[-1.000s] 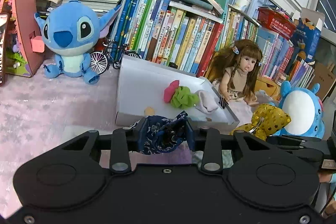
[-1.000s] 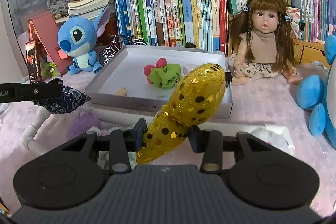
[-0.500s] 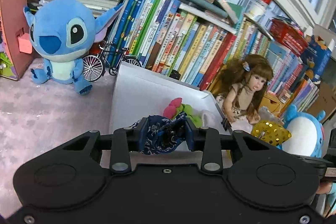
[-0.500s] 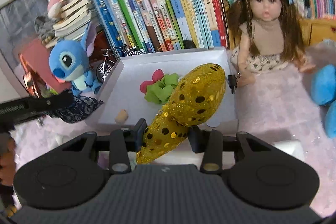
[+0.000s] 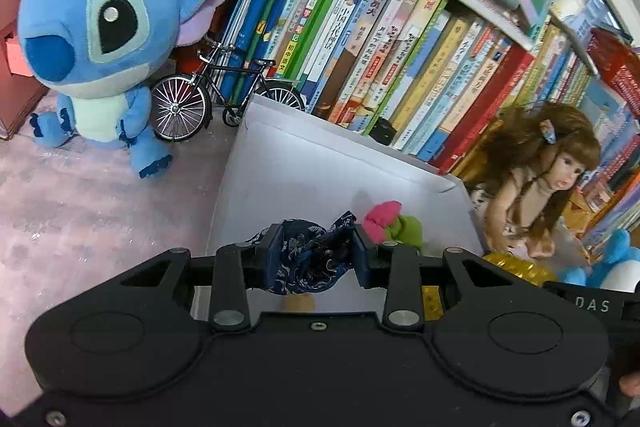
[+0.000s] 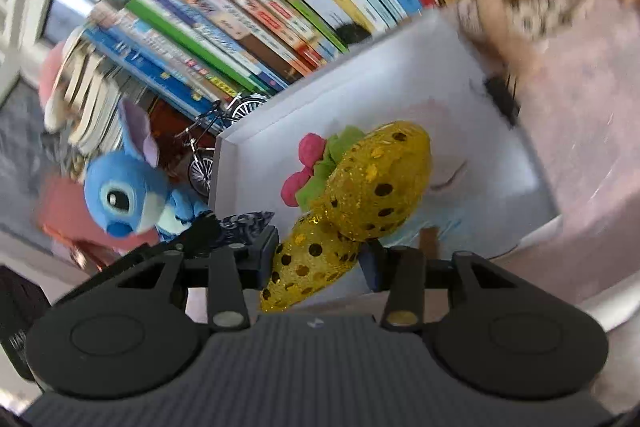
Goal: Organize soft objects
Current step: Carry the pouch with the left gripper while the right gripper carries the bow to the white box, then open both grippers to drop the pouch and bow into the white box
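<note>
Tongs on both sides are loaded, so the job in hand looks like dropping both soft things into the white tray (image 5: 256, 163). The left tongs (image 5: 312, 259) are clamped on a dark blue patterned cloth pouch (image 5: 308, 251), hanging over the near end of the tray. The right tongs (image 6: 320, 255) have the gold sequin plush (image 6: 360, 199) between them and the jaws are easing apart, with the plush still wedged in there over the tray's middle.

To do it well, I'd get each item properly over bare tray floor before letting go, low enough that it doesn't bounce off the rim. The sequin thing is long and sticks well past the tongs, so I'd guess it'll flop forward when freed. Aim it at the empty stretch, not on top of the pink and green scrunchies (image 6: 312, 167) already lying inside.

Stuff around: the blue Stitch plush (image 5: 96, 39) sits on the pink tabletop (image 5: 80, 207) left of the tray, a little model bicycle (image 5: 216, 99) stands just behind the tray's far corner, and a doll (image 5: 548, 187) sits right beside the tray's right side. Books (image 5: 360, 39) line the back. The two tongs are close together, so they could knock each other.
</note>
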### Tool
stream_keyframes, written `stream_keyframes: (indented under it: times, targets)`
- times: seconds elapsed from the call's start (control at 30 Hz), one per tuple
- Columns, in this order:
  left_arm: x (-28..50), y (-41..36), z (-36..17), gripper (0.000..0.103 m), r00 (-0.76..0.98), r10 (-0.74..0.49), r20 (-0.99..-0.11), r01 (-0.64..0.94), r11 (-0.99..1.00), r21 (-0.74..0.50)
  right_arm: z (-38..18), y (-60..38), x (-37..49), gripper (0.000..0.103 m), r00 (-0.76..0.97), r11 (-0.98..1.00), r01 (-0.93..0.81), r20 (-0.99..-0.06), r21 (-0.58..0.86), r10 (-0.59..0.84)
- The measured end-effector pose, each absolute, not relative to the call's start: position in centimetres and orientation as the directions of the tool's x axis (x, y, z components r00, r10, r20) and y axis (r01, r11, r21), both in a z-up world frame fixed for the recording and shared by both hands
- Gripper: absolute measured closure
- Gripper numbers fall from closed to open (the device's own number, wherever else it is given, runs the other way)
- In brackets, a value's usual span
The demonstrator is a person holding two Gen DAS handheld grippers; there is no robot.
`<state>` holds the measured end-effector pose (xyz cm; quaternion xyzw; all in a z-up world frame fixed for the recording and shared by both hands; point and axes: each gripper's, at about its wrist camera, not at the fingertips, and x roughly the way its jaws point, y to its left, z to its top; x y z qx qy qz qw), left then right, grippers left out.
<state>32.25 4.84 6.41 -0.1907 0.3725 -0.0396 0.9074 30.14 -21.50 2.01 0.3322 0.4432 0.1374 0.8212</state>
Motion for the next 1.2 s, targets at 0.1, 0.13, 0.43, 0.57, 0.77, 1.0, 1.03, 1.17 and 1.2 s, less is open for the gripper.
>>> stream_keyframes:
  times: [0.1,0.13,0.43,0.57,0.77,1.0,1.03,1.17,1.2]
  targets:
    - [32.9,4.7,5.7,0.069,0.716,-0.212,-0.665,-0.072,0.925,-0.373,0.7,-21.2,30.8,0.055,0.571,0.705,0.099,-0.620,0.702,0.537]
    - [33.1,4.5,5.4,0.069,0.712,-0.210,-0.669,-0.070,0.928,-0.366,0.6,-21.1,30.9,0.056,0.575,0.703,0.102,-0.619,0.704,0.536]
    - [34.1,3.2,4.7,0.069,0.721,-0.217,-0.658,-0.027,0.940,-0.339,-0.2,-20.4,32.4,0.056,0.580,0.738,0.109,-0.646,0.666,0.497]
    - [34.2,2.8,4.5,0.067,0.723,-0.212,-0.657,-0.016,0.946,-0.323,-0.4,-20.6,32.6,0.053,0.588,0.738,0.122,-0.647,0.664,0.485]
    - [33.4,3.0,5.1,0.059,0.745,-0.195,-0.638,-0.027,0.947,-0.320,0.4,-20.8,31.8,0.014,0.597,0.721,0.083,-0.613,0.688,0.517]
    - [31.7,3.7,6.8,0.040,0.774,-0.197,-0.601,-0.005,0.948,-0.318,1.9,-21.0,30.3,0.000,0.609,0.712,0.046,-0.585,0.701,0.536]
    - [31.4,3.8,7.0,0.039,0.775,-0.201,-0.599,-0.002,0.947,-0.320,2.0,-21.1,30.0,0.000,0.606,0.707,0.042,-0.580,0.706,0.544]
    - [29.7,4.2,7.7,0.031,0.781,-0.224,-0.584,0.016,0.941,-0.339,2.2,-21.3,28.6,0.000,0.603,0.705,0.012,-0.568,0.709,0.560]
    - [29.3,4.2,7.9,0.029,0.783,-0.231,-0.578,0.024,0.939,-0.344,2.4,-21.3,28.2,0.000,0.604,0.712,0.001,-0.568,0.702,0.559]
